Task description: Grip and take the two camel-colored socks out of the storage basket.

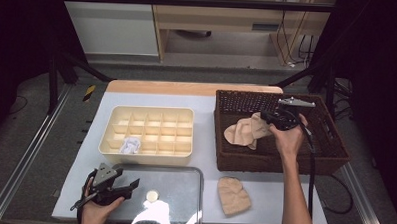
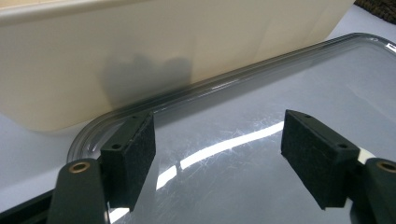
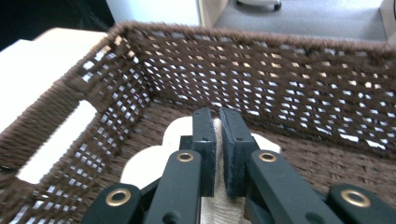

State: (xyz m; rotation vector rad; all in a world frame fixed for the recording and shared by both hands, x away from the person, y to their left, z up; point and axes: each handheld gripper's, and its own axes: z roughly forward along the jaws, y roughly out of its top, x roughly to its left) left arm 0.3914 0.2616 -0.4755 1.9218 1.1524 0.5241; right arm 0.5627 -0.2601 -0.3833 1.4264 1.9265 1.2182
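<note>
— So, from the high view, what's in hand? The right hand-held gripper [image 1: 263,118] sits right of centre over the brown wicker basket [image 1: 335,152], pinching a beige sock [image 1: 246,131] that droops from its jaws

— Yes, and to do it well I'd judge: lift until the dangling end clears the basket's near wall, then carry it left toward the cream divided tray [image 1: 145,152], which has a white rolled sock [image 1: 130,145] in a lower-left cell. Another beige sock [image 1: 234,195] lies on the tabletop [image 1: 209,100], low and centre

— And the left hand-held gripper [image 1: 131,185]?

— Bottom left, beside a clear lid [image 1: 192,174]. Its own view settles what the high view leaves small: the pads [image 2: 133,158] stand wide apart with nothing between them, hovering over the lid's [image 2: 233,154] glossy surface, the tray wall [image 2: 140,56] across the top

— The right gripper view?

— It shows the grip itself: jaws nearly closed at centre, a thin fold of sock [image 3: 218,154] clamped between them, the basket's woven wall [image 3: 280,74] behind. A shallow hold, so move smoothly
</note>
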